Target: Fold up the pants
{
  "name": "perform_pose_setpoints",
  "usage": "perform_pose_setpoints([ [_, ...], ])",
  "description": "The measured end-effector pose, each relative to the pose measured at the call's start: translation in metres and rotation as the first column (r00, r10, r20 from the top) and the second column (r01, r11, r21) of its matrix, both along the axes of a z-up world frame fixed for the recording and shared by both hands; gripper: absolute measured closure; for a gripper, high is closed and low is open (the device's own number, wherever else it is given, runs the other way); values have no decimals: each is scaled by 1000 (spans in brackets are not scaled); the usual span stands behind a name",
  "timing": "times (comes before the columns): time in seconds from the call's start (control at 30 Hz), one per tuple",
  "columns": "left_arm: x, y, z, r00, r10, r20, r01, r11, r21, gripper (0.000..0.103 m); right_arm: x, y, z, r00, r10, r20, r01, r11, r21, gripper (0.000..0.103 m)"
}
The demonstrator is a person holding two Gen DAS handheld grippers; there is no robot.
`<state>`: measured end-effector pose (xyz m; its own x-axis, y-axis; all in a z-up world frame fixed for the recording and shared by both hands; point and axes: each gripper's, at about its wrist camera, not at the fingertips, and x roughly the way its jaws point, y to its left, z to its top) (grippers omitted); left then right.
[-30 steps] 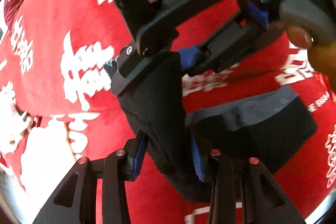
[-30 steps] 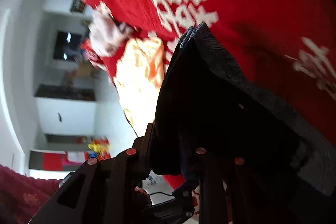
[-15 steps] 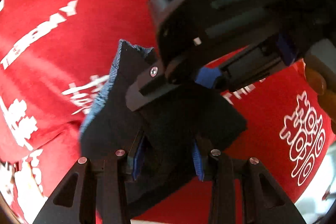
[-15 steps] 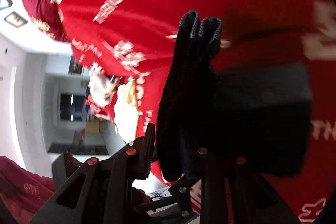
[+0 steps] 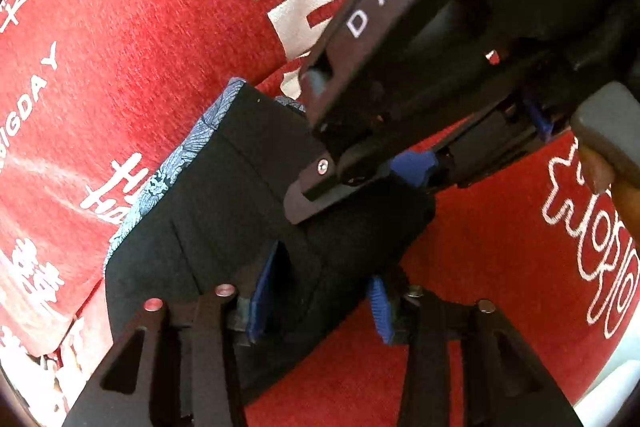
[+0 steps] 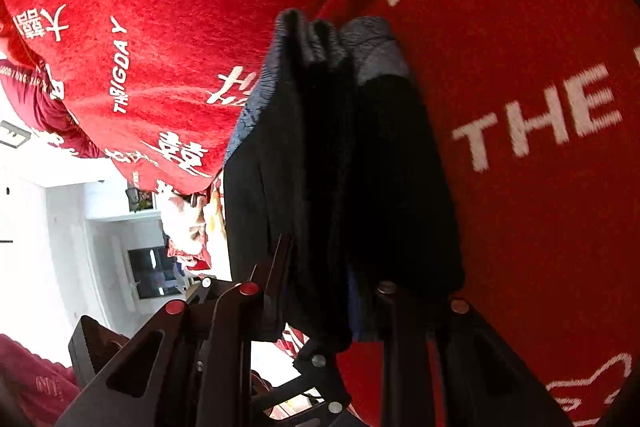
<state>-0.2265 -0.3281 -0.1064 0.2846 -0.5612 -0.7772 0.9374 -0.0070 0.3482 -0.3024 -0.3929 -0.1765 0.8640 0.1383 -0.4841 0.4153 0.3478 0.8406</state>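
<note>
**Dark pants bunched between two grippers over a red blanket**

Folded dark pants (image 5: 224, 211) lying on a red blanket (image 5: 132, 27) printed with white lettering, a blue-patterned lining showing along the upper-left edge of the bundle. Seen from the left wrist: left gripper (image 5: 320, 301) low in the frame, blue pads (image 5: 262, 291) either side of the cloth's lower end — jaws opening, fabric between them, left pad standing clear of it, so no firm pinch. Right gripper (image 5: 360, 183) reaching in from the upper right, marked with white letters, its tip down on the top of the bundle; fingertips of a hand (image 5: 600, 167) at the right edge.

Seen from the right wrist: right gripper (image 6: 328, 291) pressed together on a thick bunch of the pants (image 6: 340, 147), which stands up from the jaws in several dark layers. Blanket (image 6: 500, 67) behind, a white room visible past its lower-left edge.
</note>
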Motion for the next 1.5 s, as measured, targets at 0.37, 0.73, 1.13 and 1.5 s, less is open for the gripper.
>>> perform_pose_setpoints([
  [0.37,61,46,34,972,90,-219,-77,995,68,39,-3,15,8,991,-45,-122,38,997,-60,76],
  [0.73,173,71,23,811,451,-372,-399,892,211,39,-14,40,26,901,-178,-395,73,961,-266,66],
  [1.13,177,67,15,809,484,-334,-419,873,250,39,18,54,69,933,-148,-329,24,936,-350,66],
  [1.5,180,66,14,801,486,-350,-412,871,267,39,39,44,43,902,-130,-413,-16,943,-332,66],
])
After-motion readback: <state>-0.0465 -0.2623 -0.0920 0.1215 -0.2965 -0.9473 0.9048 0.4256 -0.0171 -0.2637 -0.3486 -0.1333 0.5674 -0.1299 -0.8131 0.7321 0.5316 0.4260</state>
